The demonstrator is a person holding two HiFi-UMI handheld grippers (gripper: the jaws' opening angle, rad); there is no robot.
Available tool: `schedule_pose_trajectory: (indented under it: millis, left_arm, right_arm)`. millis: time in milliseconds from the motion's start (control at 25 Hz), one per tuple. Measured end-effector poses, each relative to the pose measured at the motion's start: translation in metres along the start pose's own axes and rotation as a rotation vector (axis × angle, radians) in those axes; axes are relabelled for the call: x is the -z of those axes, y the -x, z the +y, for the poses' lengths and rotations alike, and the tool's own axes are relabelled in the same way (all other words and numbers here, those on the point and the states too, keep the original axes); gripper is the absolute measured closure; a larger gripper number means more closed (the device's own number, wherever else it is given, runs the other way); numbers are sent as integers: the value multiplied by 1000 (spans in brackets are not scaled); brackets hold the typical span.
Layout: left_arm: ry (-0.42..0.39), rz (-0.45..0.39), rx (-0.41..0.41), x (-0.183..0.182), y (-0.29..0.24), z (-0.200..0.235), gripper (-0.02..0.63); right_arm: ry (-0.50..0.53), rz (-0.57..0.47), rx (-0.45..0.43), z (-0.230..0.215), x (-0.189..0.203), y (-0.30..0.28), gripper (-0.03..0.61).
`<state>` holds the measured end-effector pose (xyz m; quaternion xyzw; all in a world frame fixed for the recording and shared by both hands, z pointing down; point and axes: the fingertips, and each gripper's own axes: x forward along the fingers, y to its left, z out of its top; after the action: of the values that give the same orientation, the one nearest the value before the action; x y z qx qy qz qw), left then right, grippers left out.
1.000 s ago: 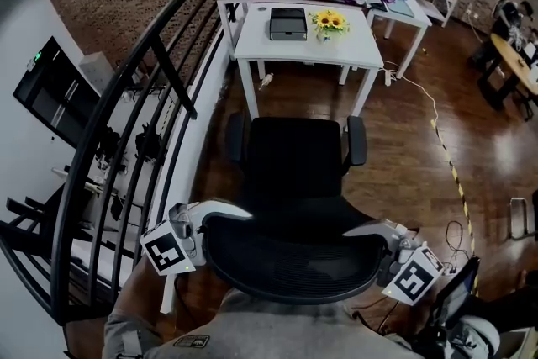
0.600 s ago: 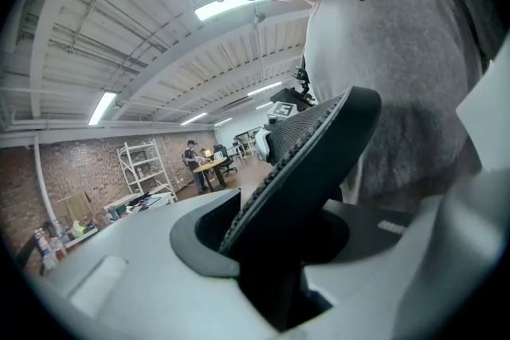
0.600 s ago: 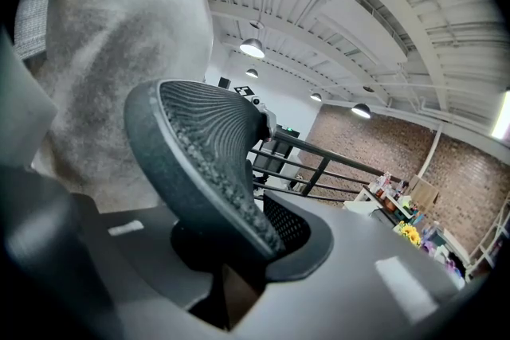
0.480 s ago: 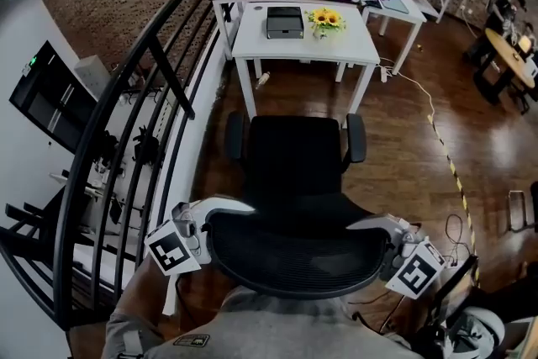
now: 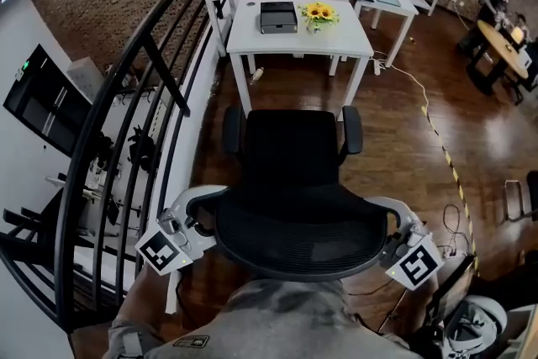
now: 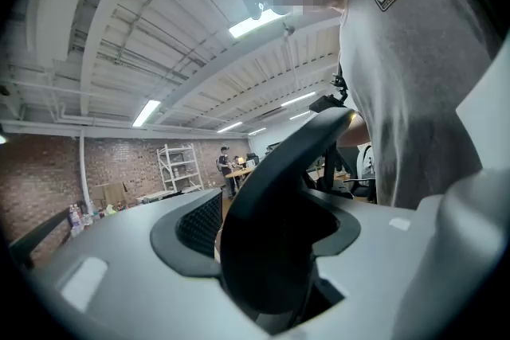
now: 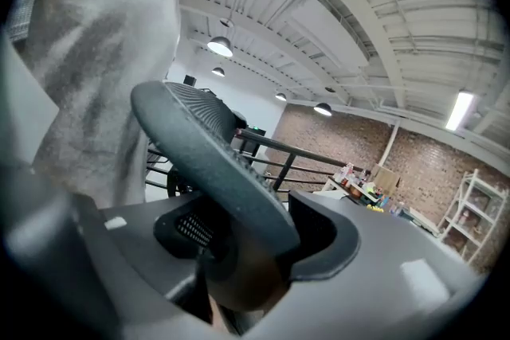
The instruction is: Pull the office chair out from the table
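Between the jaws of the left gripper [image 5: 210, 214] lies the left end of the backrest [image 5: 294, 244] of the office chair [image 5: 290, 151]. The jaws are opening and already spread wide. A gap shows beside the rim, so nothing is clamped. The same is noted at the right gripper [image 5: 385, 223]: its jaws are opening, with the right end of the rim between them and not gripped.

The chair is stood back from the white table [image 5: 298, 42] and faces it. The seat front is clear of the table's near edge, and bare wood floor [image 5: 395, 139] shows between them.

Room for moving:
- A black railing [image 5: 155, 76] runs close along the chair's left side, with the left armrest [image 5: 232, 130] near it.
- Open floor lies to the right, crossed by a yellow-black strip [image 5: 444, 151].
- The person's grey shirt [image 5: 286, 319] is just behind the backrest.

Against the earlier head views, both pairs of jaws are spread wider round the rim. The left marker cube [image 5: 160, 252] sits lower and farther out, and the table lies slightly higher in frame.

The chair's base and castors are covered by the seat. One jaw of each gripper is partly hidden behind the backrest in the head view. Whether any pad brushes the rim could not be settled.
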<state>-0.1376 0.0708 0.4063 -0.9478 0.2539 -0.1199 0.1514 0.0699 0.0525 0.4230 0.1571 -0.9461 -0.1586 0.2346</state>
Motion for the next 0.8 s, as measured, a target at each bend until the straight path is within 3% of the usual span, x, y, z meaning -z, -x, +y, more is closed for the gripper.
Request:
schedule_pose_trajectory:
  millis: [120, 240, 440, 560, 800]
  left_arm:
    - [12, 1, -63, -1, 6, -7, 343]
    - [95, -25, -208, -5, 15, -4, 304]
    - [126, -56, -387, -10, 39, -22, 333]
    - [133, -67, -392, -20, 34, -56, 351]
    - [167, -52, -298, -34, 11, -143, 466]
  right_arm:
    - [-20, -4, 47, -4, 5, 12, 311]
    - [-17, 7, 90, -3, 10, 24, 311]
    - [-45, -27, 123, 17, 19, 52, 311]
    - [-46, -55, 86, 41, 18, 67, 313]
    - [-35, -137, 25, 97, 6, 87, 374]
